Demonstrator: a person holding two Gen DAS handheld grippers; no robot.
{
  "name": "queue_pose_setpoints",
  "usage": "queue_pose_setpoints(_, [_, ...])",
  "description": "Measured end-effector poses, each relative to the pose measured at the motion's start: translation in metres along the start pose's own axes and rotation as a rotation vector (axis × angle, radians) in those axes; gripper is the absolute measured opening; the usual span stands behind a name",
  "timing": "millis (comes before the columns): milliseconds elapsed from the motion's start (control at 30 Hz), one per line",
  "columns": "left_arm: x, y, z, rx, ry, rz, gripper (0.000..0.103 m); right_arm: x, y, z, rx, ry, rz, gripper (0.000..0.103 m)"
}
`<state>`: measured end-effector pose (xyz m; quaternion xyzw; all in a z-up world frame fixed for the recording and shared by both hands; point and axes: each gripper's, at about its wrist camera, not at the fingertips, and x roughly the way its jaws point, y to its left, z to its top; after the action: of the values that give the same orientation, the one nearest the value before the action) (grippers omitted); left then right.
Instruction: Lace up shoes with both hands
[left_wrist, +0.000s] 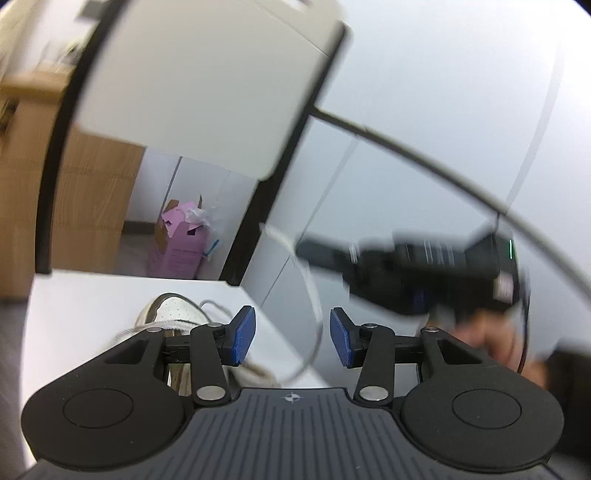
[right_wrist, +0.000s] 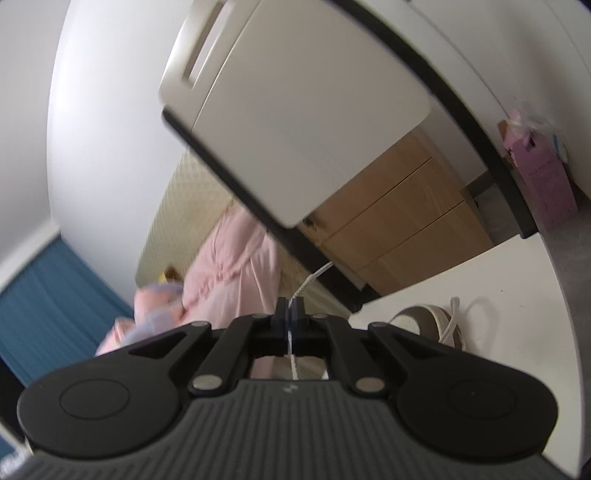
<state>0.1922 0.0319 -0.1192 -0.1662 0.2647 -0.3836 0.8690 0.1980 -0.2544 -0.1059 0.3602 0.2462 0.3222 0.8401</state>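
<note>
A white and grey shoe (left_wrist: 173, 310) lies on the white table (left_wrist: 81, 306), just beyond my left gripper's left finger. My left gripper (left_wrist: 292, 338) is open and empty, its blue pads apart. A white lace (left_wrist: 314, 295) arcs up from the shoe, past the gap between the pads, to my right gripper (left_wrist: 413, 273), which is blurred and raised at the right. In the right wrist view my right gripper (right_wrist: 291, 308) is shut on the white lace (right_wrist: 312, 280), whose end sticks out past the tips. The shoe (right_wrist: 424, 321) lies low right on the table.
A white chair back (left_wrist: 207, 81) with a black frame hangs over the table's far edge. A pink box (left_wrist: 181, 243) stands on the floor beyond. Wooden drawers (right_wrist: 402, 221) and a pink garment (right_wrist: 229, 266) show behind. The table edge (left_wrist: 280, 325) runs under my left gripper.
</note>
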Motion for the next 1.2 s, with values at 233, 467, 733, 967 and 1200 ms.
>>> queue_pose_setpoints(233, [-0.010, 0.053, 0.009, -0.360, -0.123, -0.098, 0.046, 0.012, 0.028, -0.018, -0.149, 0.107, 0.085, 0.002])
queue_pose_setpoints(467, [-0.008, 0.057, 0.014, -0.381, -0.114, -0.096, 0.021, 0.016, 0.039, -0.022, -0.183, 0.120, 0.155, 0.002])
queue_pose_setpoints(733, [-0.013, 0.057, 0.013, -0.376, -0.121, -0.111, 0.000, 0.014, 0.041, -0.022, -0.193, 0.108, 0.177, 0.002])
queue_pose_setpoints(967, [-0.020, 0.076, 0.011, -0.499, -0.133, -0.128, 0.006, 0.011, 0.041, -0.021, -0.199, 0.093, 0.155, 0.002])
queue_pose_setpoints(1200, [-0.009, 0.076, 0.009, -0.519, -0.071, -0.164, 0.051, 0.014, 0.045, -0.023, -0.229, 0.105, 0.153, 0.002])
